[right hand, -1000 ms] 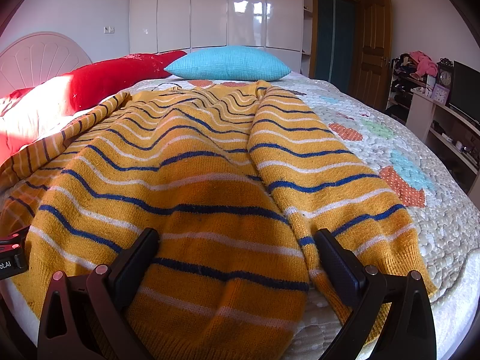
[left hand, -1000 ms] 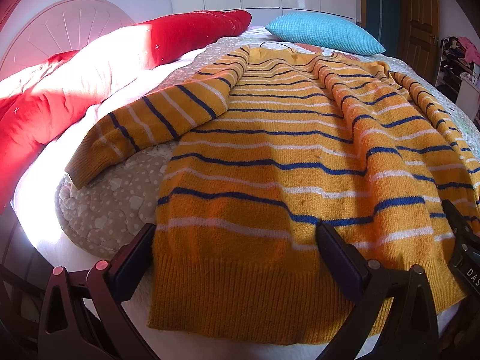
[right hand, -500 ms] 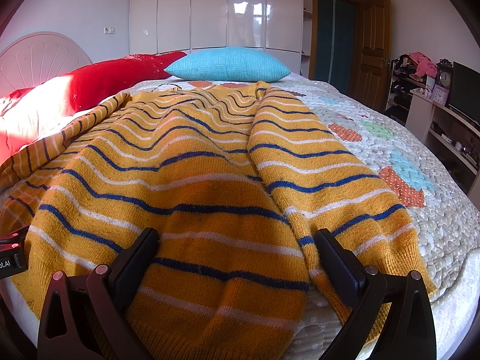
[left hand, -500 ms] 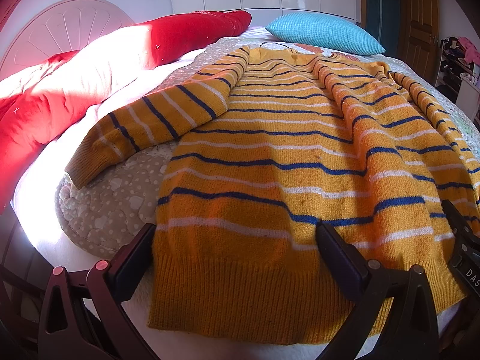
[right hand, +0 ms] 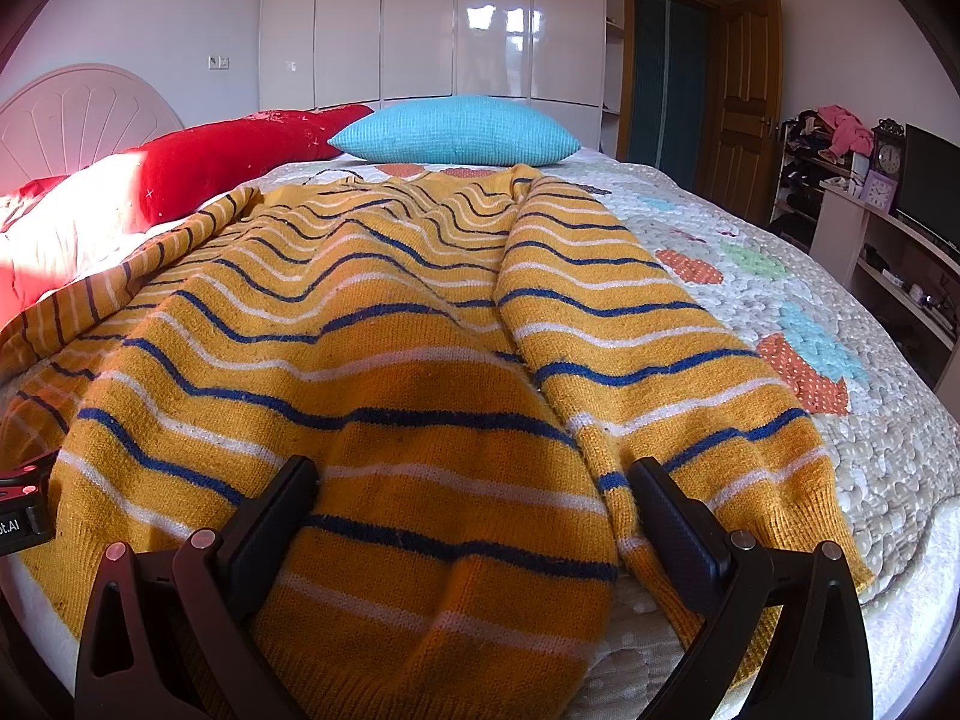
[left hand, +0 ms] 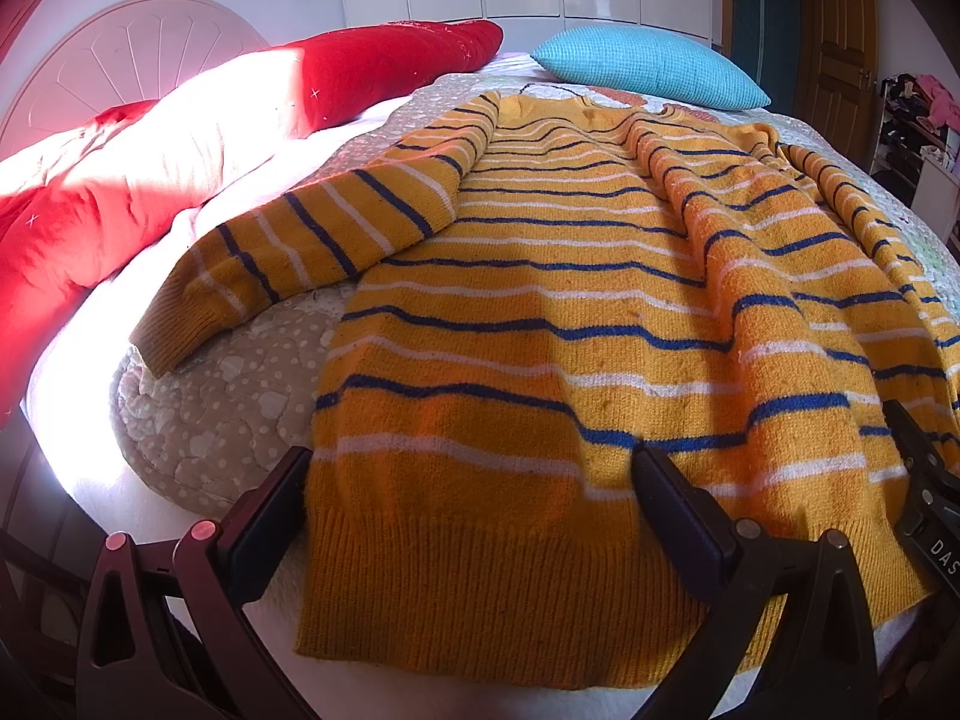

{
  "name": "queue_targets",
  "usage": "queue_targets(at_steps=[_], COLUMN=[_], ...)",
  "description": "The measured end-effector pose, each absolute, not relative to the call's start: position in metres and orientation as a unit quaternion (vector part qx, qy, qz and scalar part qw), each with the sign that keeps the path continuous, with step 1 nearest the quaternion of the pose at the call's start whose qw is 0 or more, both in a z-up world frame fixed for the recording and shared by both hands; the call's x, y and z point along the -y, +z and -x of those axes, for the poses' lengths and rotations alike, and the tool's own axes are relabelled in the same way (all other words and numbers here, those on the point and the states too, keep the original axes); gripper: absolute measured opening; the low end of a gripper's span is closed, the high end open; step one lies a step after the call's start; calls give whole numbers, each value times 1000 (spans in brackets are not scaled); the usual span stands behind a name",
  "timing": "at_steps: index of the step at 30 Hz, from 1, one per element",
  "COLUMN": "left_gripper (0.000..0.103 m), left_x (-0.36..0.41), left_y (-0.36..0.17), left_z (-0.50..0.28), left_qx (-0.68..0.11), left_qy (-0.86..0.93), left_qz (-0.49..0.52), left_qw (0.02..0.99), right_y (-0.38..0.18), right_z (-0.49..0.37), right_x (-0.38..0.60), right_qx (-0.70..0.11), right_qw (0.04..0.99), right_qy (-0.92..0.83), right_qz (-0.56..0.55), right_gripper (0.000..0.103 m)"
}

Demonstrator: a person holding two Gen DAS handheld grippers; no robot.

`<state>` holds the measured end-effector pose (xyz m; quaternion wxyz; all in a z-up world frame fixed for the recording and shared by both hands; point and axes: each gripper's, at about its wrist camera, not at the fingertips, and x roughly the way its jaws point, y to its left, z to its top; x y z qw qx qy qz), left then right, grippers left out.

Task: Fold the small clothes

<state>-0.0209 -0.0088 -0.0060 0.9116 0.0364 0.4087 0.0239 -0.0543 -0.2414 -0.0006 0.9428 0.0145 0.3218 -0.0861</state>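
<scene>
the mustard-yellow knitted sweater with blue and white stripes [left hand: 570, 324] lies flat on the quilted bed [right hand: 840, 420], its length running away from both wide-open, empty tongs, left tongs [left hand: 474, 498] and right tongs [right hand: 474, 504], at its hem.

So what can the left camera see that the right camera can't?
Only the left wrist view shows the sweater's left sleeve stretched out flat with its cuff on the quilt. Only the right wrist view shows the clock, the TV and the quilt's coloured patches. Both show the striped yellow sweater, blue pillow, red duvet and open grippers.
</scene>
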Motion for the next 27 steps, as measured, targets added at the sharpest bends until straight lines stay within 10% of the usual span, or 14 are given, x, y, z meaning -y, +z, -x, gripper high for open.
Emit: queue_targets(at_steps=[27], left_gripper=[103], left_x=[8], left_y=[-7], left_z=[22], left_qx=[-410], left_qy=[24], left_qz=[-36], left_qw=[911], right_y=[1], right_z=[54], right_x=[242], right_qx=[-320], right_qw=[943], right_qy=[-86], right_qz=[-13], right_gripper=[103])
